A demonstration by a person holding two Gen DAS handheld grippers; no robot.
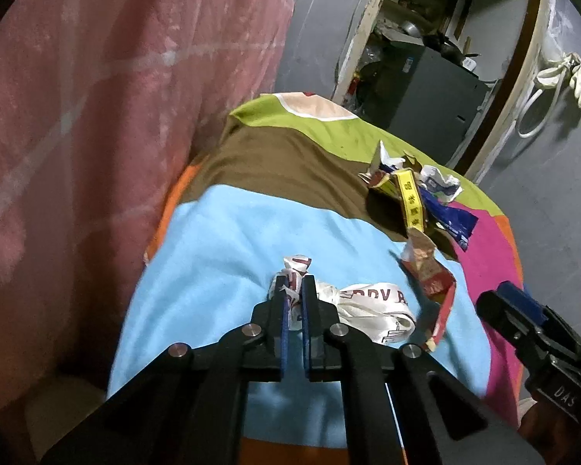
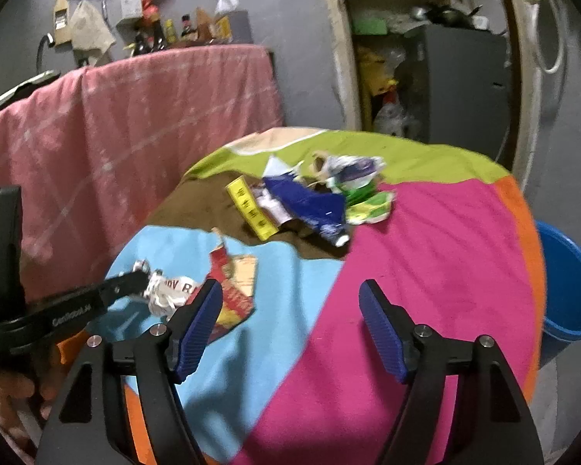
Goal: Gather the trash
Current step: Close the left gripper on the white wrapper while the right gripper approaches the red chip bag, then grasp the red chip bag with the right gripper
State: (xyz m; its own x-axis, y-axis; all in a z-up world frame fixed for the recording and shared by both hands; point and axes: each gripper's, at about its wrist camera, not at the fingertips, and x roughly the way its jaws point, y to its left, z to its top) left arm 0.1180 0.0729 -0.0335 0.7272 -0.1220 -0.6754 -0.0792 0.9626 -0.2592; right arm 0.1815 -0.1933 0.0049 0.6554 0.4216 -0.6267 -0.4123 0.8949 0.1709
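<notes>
Lying on the light-blue patch of the round, multicoloured cloth-covered table, a crumpled white printed wrapper is pinched at one end by the left gripper, whose blue pads are closed tight on it. The right gripper is held with its jaws apart above the table, nothing between them. A torn red carton scrap lies just beside the wrapper. More wrappers are piled farther back. A blue plastic bucket is seen beside the table.

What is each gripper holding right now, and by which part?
The left gripper is shut on the white crumpled wrapper, pinching its twisted left end. The right gripper is open and holds nothing.
</notes>
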